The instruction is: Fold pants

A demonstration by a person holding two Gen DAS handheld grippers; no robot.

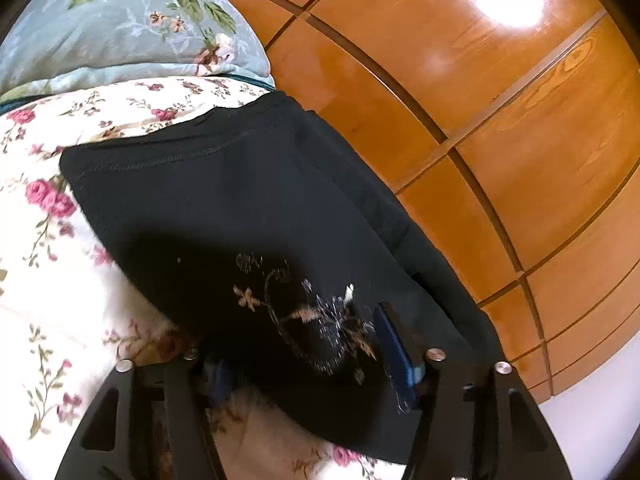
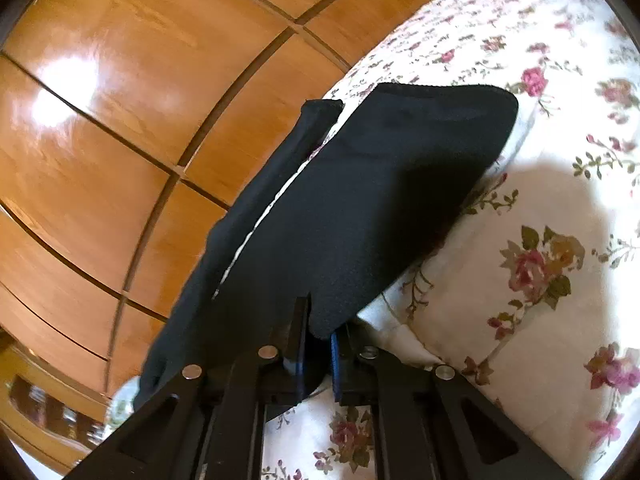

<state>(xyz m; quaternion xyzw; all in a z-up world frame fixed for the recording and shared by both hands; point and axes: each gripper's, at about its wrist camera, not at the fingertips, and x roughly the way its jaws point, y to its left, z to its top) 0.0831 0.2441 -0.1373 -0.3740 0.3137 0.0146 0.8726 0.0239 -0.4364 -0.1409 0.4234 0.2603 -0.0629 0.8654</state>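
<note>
Black knit pants (image 2: pixel 360 208), embroidered panel, on floral bedspread (image 2: pixel 540 240).
Right gripper (image 2: pixel 316 356) pinched on hem; left gripper (image 1: pixel 304 364) wide, cloth draped between; length runs ahead.

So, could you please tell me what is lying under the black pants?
The black pants lie on a floral bedspread, which shows around them. Whatever is directly beneath the fabric is covered and cannot be seen.

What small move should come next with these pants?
Probably close the left hand-held gripper on the black embroidered fabric pants: its jaws stand apart around the near edge, while the right hand-held gripper already pinches its corner.
</note>
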